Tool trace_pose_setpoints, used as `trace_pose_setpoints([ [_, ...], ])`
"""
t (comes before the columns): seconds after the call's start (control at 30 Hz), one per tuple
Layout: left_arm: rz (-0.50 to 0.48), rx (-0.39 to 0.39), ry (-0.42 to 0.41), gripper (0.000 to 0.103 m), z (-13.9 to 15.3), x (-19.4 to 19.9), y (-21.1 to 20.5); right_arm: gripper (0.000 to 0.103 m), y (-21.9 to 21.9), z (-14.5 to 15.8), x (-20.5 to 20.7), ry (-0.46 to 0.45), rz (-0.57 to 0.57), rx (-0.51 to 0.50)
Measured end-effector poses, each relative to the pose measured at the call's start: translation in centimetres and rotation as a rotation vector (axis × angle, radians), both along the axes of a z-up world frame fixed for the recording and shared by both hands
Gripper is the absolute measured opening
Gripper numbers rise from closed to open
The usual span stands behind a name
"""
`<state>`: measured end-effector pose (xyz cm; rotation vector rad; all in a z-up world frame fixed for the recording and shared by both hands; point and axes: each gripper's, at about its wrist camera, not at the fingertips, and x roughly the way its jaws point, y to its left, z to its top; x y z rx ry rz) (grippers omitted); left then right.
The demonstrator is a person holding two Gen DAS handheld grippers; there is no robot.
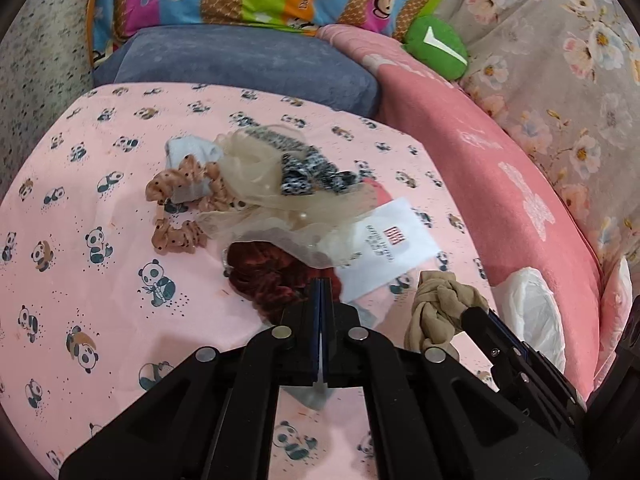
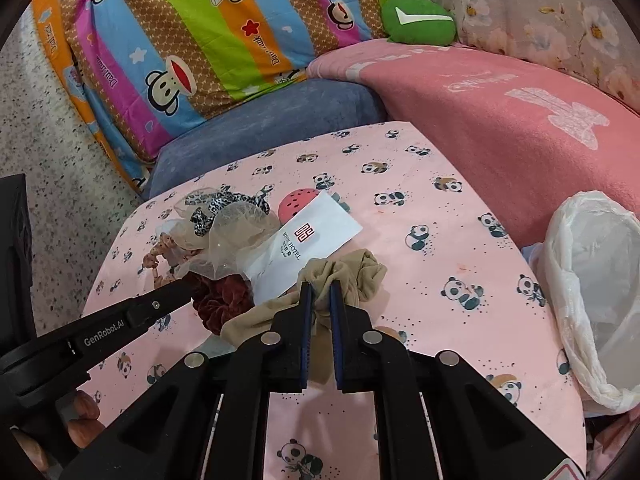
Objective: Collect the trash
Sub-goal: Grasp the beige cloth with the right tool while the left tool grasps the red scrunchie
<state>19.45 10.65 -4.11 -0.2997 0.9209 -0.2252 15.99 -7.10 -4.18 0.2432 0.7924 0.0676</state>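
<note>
Plainly soft goods throughout: right claw (image 2: 320,288) clamped on a bunched tan stocking (image 2: 348,276), pads pressing a fold at the near end, remainder slumped on the counter (image 2: 440,208) just in front of a white card (image 2: 316,236). Judged very light, limp, slightly slick; likely to trail and drag when lifted, so best held at the knot or thickest bunch rather than a loose tail. Left claw (image 1: 321,280) fully closed, tips at the near edge of a dark red scrunchie (image 1: 276,276); whether any of that velvet is pinched, or only a thin pale film showing below the pads, cannot be told. Scrunchie judged light, springy, easy to nip at a ruffle. Beyond it, a tangled heap: beige gauze (image 1: 256,176), dotted peach scrunchie (image 1: 180,236), leopard-print band (image 1: 312,178), all overlapping, so liable to snag and come up together. Card stiff and flat, partly under the gauze, hard to pinch except at a free corner. White bag (image 2: 600,288) open at the counter's right edge, mouth slack, thin film apt to collapse. Clear panda cloth between stocking and bag, giving room to carry across. Counter edge near on the right and front; sofa cushions (image 2: 264,112) close behind the heap.
</note>
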Motion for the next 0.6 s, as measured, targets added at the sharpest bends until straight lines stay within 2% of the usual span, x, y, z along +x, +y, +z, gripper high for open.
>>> trace_pose_setpoints([
  [0.13,0.010,0.014,0.008,0.002,0.0,-0.3,-0.5,0.009,-1.6,1.4,-1.3,-0.029,-0.026,-0.003],
  [0.17,0.012,0.028,0.018,0.011,-0.3,-0.1,-0.6,0.009,-2.0,1.6,-1.6,-0.033,-0.032,-0.004],
  [0.2,0.014,0.037,0.027,0.031,-0.6,0.0,-0.6,0.009,-2.4,1.7,-1.8,-0.035,-0.036,-0.003],
  [0.27,0.045,0.058,0.037,0.057,-1.3,0.3,-0.4,0.009,-3.1,1.9,-2.2,-0.036,-0.048,0.002],
  [0.4,0.068,0.080,0.054,0.077,-2.7,1.5,-0.2,0.009,-4.3,1.9,-2.8,-0.036,-0.064,0.012],
  [0.57,0.060,0.096,0.093,0.077,-4.8,3.0,-0.7,0.009,-4.8,1.6,-2.6,-0.029,-0.072,0.022],
  [0.6,0.063,0.104,0.097,0.067,-5.1,3.1,-0.7,0.009,-4.9,1.5,-2.6,-0.028,-0.071,0.021],
])
